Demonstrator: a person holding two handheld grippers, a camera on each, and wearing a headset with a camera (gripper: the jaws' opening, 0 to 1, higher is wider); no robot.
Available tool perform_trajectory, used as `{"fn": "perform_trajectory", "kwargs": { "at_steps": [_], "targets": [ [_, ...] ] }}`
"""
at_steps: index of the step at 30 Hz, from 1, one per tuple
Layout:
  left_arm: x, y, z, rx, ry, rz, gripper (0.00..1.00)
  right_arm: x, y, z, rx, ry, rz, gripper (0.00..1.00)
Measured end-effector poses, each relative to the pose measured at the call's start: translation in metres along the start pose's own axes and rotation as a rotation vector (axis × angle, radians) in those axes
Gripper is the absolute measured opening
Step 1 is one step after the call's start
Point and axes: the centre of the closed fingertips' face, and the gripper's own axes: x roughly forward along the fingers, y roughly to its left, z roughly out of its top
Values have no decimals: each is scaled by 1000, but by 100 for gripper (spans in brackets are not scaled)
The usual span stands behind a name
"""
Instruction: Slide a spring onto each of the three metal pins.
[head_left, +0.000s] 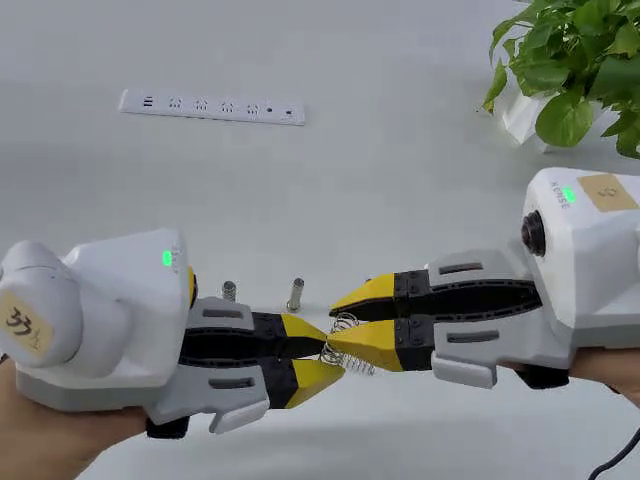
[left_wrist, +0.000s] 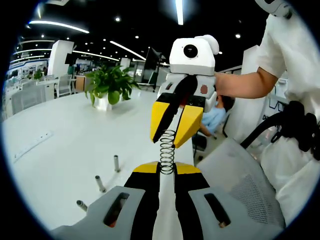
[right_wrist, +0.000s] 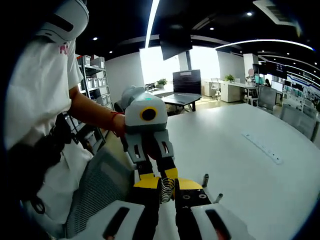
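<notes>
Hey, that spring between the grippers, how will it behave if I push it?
The spring is thin open-coiled wire, so it will probably bow sideways rather than stay stiff. It looks light; a hard pinch from the right gripper might flick it out. Dropped on the smooth table, it would likely roll.

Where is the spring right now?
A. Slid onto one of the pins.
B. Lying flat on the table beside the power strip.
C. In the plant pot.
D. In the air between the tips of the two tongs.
D: the spring runs from the tips of the left tongs to those of the right tongs, while the pins stand bare.
</notes>
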Motion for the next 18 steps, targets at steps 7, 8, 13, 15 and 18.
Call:
{"fn": "perform_trajectory", "kwargs": {
  "at_steps": [7, 8, 13, 15, 18],
  "targets": [
    [-1, 0, 2, 9, -4, 2, 6, -5, 0, -1, -23, 62, 20, 14],
    [-1, 0, 2, 12, -3, 3, 6, -7, 0, -1, -28, 74, 28, 15],
    [0, -2, 2, 28, 5, 5, 6, -15, 0, -2, -130, 204, 86, 17],
    [1, -3, 2, 30, 6, 7, 6, -16, 1, -2, -173, 261, 122, 17],
    [3, -4, 1, 36, 10, 8, 6, -15, 4, -4, -230, 341, 172, 18]
  ]
}}
